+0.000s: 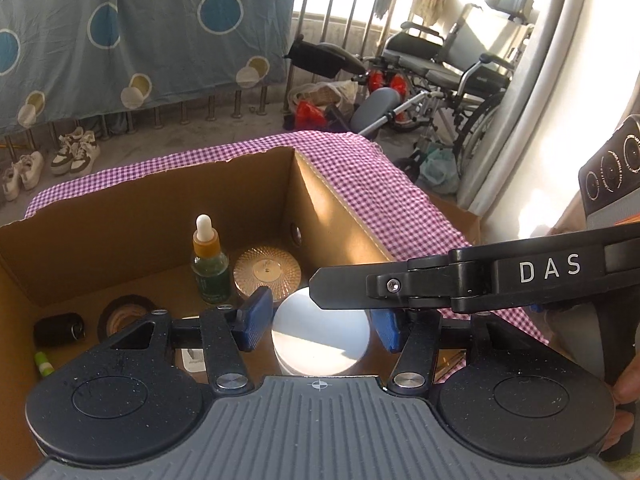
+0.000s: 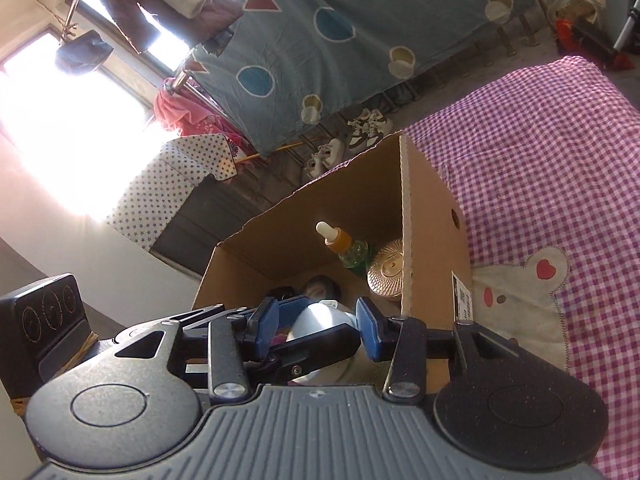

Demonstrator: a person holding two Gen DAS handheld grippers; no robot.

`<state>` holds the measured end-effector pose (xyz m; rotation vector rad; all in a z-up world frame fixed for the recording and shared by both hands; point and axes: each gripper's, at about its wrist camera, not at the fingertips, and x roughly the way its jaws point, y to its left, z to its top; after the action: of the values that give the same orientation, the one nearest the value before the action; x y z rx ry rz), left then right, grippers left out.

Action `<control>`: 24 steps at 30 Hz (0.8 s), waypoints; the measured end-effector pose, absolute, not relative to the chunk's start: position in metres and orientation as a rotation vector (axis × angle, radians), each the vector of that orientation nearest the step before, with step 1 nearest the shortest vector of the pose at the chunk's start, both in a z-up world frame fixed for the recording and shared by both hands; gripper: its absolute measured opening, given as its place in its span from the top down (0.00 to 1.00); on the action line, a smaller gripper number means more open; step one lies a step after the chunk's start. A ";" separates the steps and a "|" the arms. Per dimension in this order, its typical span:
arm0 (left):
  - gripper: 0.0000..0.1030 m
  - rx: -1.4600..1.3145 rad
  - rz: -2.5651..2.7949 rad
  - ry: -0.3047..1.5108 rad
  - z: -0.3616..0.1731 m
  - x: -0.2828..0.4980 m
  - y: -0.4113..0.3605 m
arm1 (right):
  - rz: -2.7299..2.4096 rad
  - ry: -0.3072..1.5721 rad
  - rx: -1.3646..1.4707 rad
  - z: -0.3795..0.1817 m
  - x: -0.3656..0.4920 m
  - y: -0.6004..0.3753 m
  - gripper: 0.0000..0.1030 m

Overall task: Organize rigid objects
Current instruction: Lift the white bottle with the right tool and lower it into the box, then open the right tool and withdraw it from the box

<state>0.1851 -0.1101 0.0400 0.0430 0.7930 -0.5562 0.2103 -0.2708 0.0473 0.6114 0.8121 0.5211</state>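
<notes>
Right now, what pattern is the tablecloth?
Purple-and-white gingham tablecloth; clearest in the right wrist view.

Partly hidden behind the left gripper (image 1: 322, 318): white round jar (image 1: 320, 328), tape roll (image 1: 120, 314), green tube (image 1: 43, 363); grip contact unclear.

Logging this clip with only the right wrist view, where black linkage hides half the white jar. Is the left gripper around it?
Observer: Yes. In the left wrist view the left gripper has a blue pad on each side of the white jar; whether they press on it, I cannot tell.
Operator: What lies at the box's far left end?
Observer: A tape roll lying flat, with a small black cylinder beside it.
Operator: Anything beyond the table?
Observer: A wheelchair by the railing.
</notes>
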 end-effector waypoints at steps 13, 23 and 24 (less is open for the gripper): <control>0.05 0.007 -0.516 0.690 0.072 0.154 -0.099 | 0.487 0.688 0.684 0.075 0.170 -0.281 0.51; 0.00 -0.030 -0.352 0.637 0.110 0.105 -0.065 | 0.415 0.569 0.654 0.109 0.097 -0.261 0.31; 0.00 -0.023 -0.328 0.636 0.110 0.102 -0.062 | 0.407 0.568 0.643 0.111 0.093 -0.258 0.29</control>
<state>0.1020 -0.0623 0.1103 -0.0234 0.6363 -0.3284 0.0927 -0.2582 0.1107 0.6431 0.5683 0.4071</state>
